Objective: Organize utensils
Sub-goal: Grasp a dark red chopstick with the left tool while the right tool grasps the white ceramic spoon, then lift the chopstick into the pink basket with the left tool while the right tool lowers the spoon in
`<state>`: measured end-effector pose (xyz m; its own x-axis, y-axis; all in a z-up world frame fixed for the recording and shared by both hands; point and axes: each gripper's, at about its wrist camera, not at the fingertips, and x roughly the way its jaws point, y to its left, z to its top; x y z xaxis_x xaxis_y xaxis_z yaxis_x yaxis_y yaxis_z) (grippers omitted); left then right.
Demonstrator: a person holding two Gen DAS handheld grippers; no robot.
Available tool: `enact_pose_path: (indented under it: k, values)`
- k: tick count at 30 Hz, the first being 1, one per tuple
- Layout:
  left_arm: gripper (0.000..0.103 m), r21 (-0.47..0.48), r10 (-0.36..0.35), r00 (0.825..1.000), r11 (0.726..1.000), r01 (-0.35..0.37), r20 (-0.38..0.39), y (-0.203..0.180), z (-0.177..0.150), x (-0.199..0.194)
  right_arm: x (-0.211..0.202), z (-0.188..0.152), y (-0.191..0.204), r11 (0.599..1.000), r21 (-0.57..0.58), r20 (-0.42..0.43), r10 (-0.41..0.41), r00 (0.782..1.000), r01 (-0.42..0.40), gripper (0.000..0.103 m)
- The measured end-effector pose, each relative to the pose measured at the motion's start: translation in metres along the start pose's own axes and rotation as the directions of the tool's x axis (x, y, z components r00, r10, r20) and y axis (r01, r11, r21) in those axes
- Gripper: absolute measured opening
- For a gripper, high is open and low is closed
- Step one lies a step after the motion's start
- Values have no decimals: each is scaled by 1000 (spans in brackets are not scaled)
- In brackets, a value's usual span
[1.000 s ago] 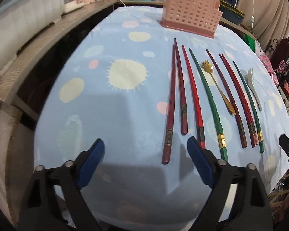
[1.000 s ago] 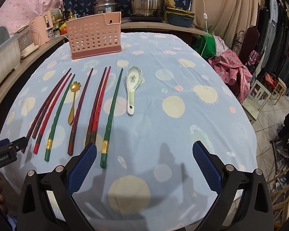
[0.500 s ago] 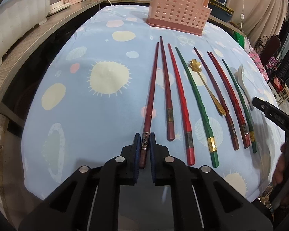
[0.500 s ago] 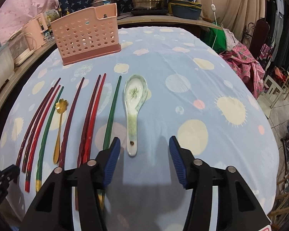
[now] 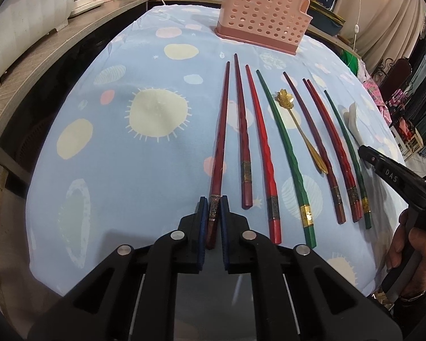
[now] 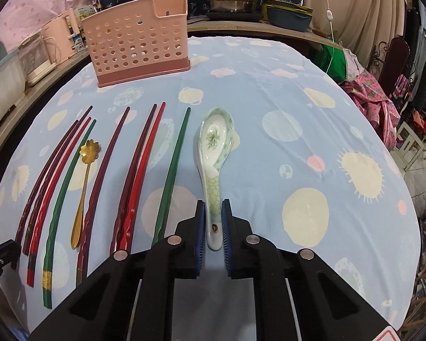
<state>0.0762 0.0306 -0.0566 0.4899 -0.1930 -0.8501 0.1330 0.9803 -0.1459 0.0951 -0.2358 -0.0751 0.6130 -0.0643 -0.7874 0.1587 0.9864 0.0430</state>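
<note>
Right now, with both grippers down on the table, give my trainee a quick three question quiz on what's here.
1. True or false: the left gripper is shut on a green chopstick.
2. What does the right gripper hold? A) gold spoon B) ceramic spoon C) holder
3. Fill in: the pink holder stands at the table's ____ side, beyond the utensil tips.

Key:
1. False; it grips the dark red chopstick at the row's left end.
2. B, the ceramic spoon, by its handle.
3. Far.
</note>
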Motion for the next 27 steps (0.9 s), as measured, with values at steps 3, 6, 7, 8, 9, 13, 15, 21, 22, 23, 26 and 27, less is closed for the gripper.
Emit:
enact_pose_path:
  k: [3,6,7,8,9,13,15,21,22,23,26,27]
  values:
    - [8,-4,0,1000,1000,0,11,0,-1,-6,-7,-2,-1,1000,6,5,7,1000,-7,10]
    - [7,-9,0,999,1000,0,34,0,0,-16,-21,-2,-4,1000,15,19,15,1000,-15,9]
    - [7,-9,-1,999,1000,1,44,0,1,-21,-28,-1,-5,1000,20,26,19,999,-19,9]
    - [7,-10,-2,999,1000,2,53,0,2,-25,-33,0,-6,999,24,34,21,999,-22,9]
    - [7,-12,-7,998,1000,8,66,-1,5,-32,-41,2,-7,999,30,46,24,999,-25,8]
    - [7,-25,-22,993,999,25,116,-1,18,-56,-70,14,-11,998,46,89,32,996,-36,7]
    - [7,-27,-28,989,999,33,148,-1,28,-70,-82,22,-12,998,53,109,37,993,-43,6]
    - [7,-19,-33,965,999,39,259,-5,75,-108,-102,51,-17,995,65,159,59,985,-70,6]
    - [7,-13,-30,960,999,35,280,-7,84,-114,-104,56,-18,995,66,167,64,984,-76,6]
    - [7,-9,-31,952,999,36,305,-9,97,-121,-106,64,-18,994,70,177,72,982,-86,6]
    - [7,-4,-45,934,999,50,355,-11,128,-133,-106,91,-19,991,72,198,99,975,-116,6]
    - [7,0,-46,925,999,49,378,-14,144,-136,-105,103,-18,990,70,205,106,973,-123,6]
